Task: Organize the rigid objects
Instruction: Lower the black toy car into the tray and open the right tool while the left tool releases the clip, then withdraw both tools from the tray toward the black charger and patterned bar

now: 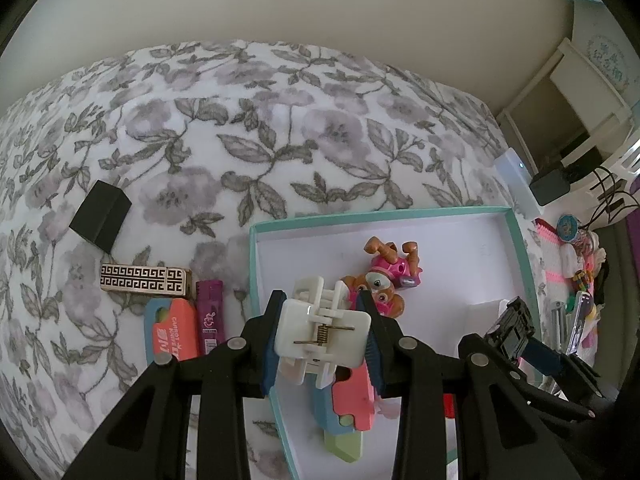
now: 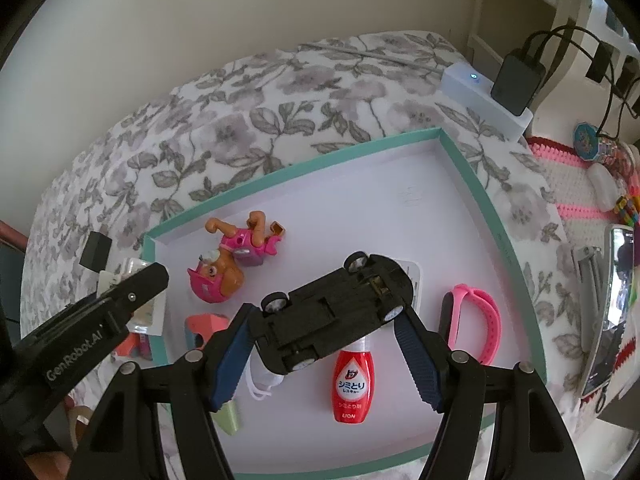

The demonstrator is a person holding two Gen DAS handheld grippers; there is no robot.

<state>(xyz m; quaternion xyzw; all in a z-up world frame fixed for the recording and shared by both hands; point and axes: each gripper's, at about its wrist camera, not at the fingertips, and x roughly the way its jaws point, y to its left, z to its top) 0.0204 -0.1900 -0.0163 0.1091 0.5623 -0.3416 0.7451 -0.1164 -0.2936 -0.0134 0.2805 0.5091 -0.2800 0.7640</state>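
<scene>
My left gripper [image 1: 323, 334] is shut on a white hair claw clip [image 1: 320, 332], its spring facing the camera, held over the left part of a teal-rimmed box [image 1: 253, 264]. In the right wrist view my right gripper [image 2: 325, 322] is shut on a black toy car [image 2: 336, 308], wheels up, above the box [image 2: 476, 184]. On the white box floor lie a pink and brown toy dog [image 2: 224, 268], a red bottle [image 2: 354, 384], a pink wristband [image 2: 478, 324] and a coral, blue and green toy [image 1: 348, 408].
Left of the box on the floral bedspread [image 1: 248, 120] lie a black cube [image 1: 100, 216], a black-and-gold patterned case [image 1: 144, 279], an orange toy pack [image 1: 174, 334] and a purple lighter [image 1: 210, 312]. A white power strip [image 2: 480, 92], phone [image 2: 610, 312] and crocheted mat [image 2: 568, 184] sit on the right.
</scene>
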